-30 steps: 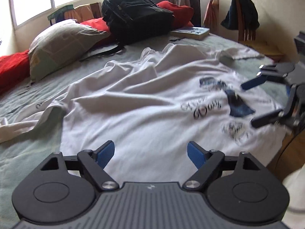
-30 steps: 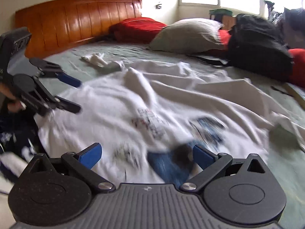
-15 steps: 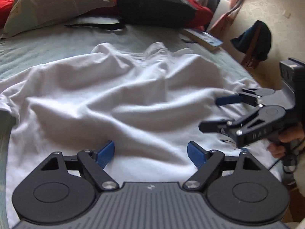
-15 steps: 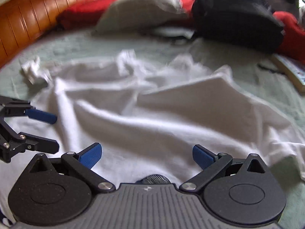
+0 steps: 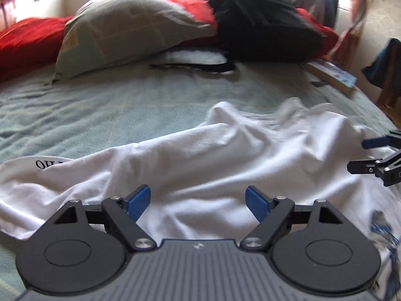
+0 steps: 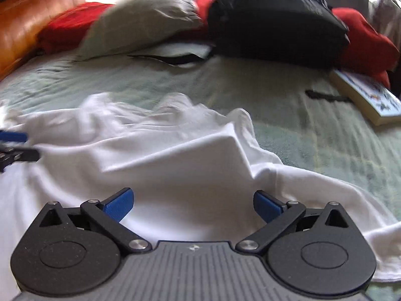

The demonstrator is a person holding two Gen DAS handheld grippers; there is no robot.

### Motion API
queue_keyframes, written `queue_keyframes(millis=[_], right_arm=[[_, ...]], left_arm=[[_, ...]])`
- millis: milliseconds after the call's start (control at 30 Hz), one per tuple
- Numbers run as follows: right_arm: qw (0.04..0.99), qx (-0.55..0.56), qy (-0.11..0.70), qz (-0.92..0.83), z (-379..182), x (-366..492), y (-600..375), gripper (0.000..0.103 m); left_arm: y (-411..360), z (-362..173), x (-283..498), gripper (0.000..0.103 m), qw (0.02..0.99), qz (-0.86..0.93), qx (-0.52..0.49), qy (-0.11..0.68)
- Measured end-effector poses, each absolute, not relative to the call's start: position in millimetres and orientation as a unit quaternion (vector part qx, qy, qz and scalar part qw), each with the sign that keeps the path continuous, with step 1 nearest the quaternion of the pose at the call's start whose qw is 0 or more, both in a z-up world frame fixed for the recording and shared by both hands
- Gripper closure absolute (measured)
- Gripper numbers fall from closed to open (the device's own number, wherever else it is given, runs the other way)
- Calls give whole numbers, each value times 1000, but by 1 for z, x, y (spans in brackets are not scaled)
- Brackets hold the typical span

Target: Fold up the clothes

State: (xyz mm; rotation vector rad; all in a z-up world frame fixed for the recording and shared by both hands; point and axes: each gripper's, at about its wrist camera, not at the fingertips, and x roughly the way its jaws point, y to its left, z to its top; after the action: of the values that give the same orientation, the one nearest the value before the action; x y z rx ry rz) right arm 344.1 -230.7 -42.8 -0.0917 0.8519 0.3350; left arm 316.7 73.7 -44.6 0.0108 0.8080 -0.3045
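Note:
A white T-shirt [image 5: 225, 155] lies crumpled across the green bedsheet [image 5: 125, 105], its plain side up; a strip of black lettering shows at its left edge and blue print at the lower right. My left gripper [image 5: 198, 200] hovers open just over the shirt's near part, nothing between its blue pads. The right gripper [image 5: 368, 155] shows at the right edge of the left wrist view, open. In the right wrist view the same shirt [image 6: 175, 160] spreads below my right gripper [image 6: 193, 204], which is open and empty. The left gripper's fingers [image 6: 15, 145] poke in at the left edge.
At the head of the bed lie a grey pillow [image 5: 130, 27], red pillows [image 5: 27, 40] and a black backpack [image 5: 263, 20] with a strap trailing on the sheet. A book [image 6: 371, 95] rests near the right bed edge. A wooden headboard [image 6: 27, 25] stands at left.
Both grippers have moved further over the shirt and tilted up toward the pillows. The shirt's printed front, seen a second ago, is now mostly out of view. Both stay open.

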Motion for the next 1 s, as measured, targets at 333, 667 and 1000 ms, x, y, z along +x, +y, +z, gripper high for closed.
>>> queue_keyframes(millis=[333,667,1000], right_arm=[[812,-161,362,428,-52,250,-222,0],[829,-173,388,363,-69,249,-291,0],[854,-165,364,334,-66,246,-245,0]], left_arm=[[13,-67,263,19,842,-344,79,408],[60,-68,251,13,869,-247,127,410],[13,-61,232,13,873,-273,144,377]])
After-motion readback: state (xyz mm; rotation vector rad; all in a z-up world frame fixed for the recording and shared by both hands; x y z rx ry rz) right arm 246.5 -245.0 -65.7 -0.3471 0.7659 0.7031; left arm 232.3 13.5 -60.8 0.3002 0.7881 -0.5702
